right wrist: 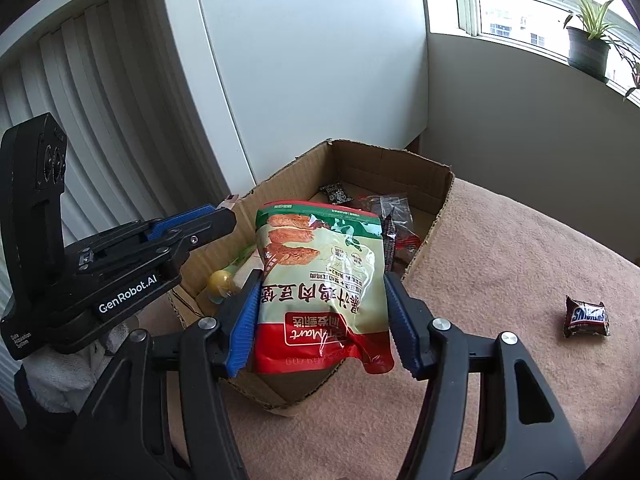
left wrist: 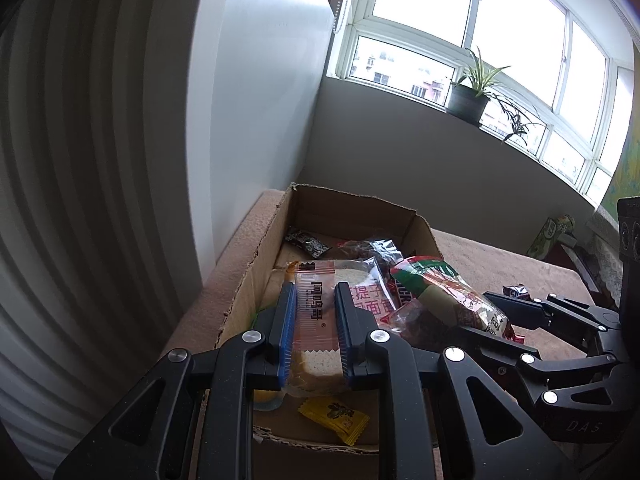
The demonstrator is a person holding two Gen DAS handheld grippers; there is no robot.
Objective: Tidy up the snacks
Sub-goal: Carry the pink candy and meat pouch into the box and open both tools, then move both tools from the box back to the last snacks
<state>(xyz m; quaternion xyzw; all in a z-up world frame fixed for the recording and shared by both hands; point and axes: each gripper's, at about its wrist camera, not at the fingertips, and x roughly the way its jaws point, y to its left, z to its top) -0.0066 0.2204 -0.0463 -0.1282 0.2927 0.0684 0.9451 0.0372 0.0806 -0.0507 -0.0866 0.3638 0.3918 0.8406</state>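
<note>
An open cardboard box (left wrist: 256,264) (right wrist: 436,216) stands on a pink cloth and holds several snacks. My left gripper (left wrist: 316,316) is shut on a clear-wrapped bread packet (left wrist: 316,364) and holds it over the box's near end. My right gripper (right wrist: 320,320) is shut on a green, cream and red snack bag (right wrist: 324,300) (left wrist: 444,292), held over the box's near corner. A Snickers bar (right wrist: 586,317) (left wrist: 516,291) lies on the cloth right of the box. The left gripper also shows in the right wrist view (right wrist: 192,224).
In the box lie a yellow candy (left wrist: 334,420), a black packet (left wrist: 308,243) (right wrist: 335,193), clear-wrapped dark snacks (right wrist: 394,216) and a yellow round item (right wrist: 219,281). A white wall and radiator stand behind. A potted plant (left wrist: 468,98) sits on the windowsill.
</note>
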